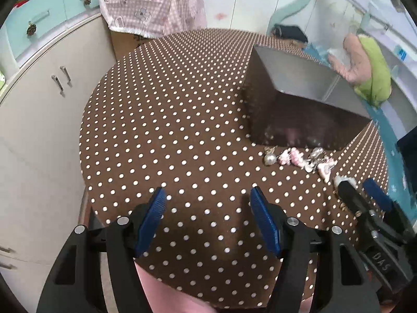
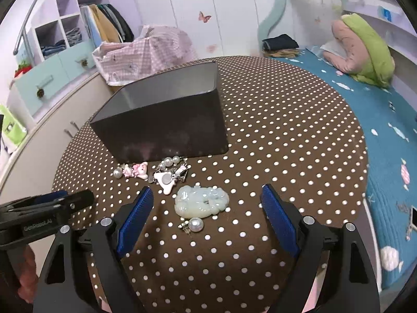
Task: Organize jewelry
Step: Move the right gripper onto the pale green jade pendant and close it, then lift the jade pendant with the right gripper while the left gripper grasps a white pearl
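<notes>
Low over the dotted table, both grippers (left, right) level, fingers spread wide, right straddling jade pendant.

A child's bedroom at home, by the look of it: around the round polka-dot table stand a bed with a teal quilt and a green-and-pink pillow to its right, butterfly-stickered wardrobe doors behind it, and cubby shelves of folded clothes to its left.

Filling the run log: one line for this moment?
left gripper open, empty | right gripper open over jade pendant | box behind
</notes>
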The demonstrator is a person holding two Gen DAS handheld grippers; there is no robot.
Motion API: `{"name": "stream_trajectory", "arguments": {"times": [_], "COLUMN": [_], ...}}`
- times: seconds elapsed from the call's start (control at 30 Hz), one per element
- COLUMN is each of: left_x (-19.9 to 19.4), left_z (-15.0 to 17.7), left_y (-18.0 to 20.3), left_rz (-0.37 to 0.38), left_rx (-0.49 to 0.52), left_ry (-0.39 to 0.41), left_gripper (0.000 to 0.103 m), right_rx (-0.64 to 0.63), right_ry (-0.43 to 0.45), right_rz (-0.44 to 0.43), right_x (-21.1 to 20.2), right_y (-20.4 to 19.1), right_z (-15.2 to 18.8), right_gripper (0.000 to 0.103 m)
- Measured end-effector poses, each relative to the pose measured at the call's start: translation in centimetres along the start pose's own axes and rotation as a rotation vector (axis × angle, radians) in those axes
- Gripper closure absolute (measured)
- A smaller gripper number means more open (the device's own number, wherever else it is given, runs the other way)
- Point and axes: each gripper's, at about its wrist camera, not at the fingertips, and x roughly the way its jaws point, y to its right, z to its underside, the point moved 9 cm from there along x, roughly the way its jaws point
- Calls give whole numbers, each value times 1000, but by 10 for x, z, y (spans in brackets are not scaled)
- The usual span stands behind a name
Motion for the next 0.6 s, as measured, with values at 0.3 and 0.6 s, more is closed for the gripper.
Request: {"name": "stream_trajectory", "arguments": {"times": [0.3,0.6], "left_x": [-1,2], "left_z": [1,-15], "left_y": [14,30], "left_rz": [2,43], "left_rx": [16,16], "left_ry": [77,104], "left_gripper": [38,38], "right_rx": [-170,-119], "right_ry": [36,35], "right_rz": [96,73], "right_x": [7,6], "right_y": [-18,-13], "right_z": [4,-1], "right_gripper": [59,60]}}
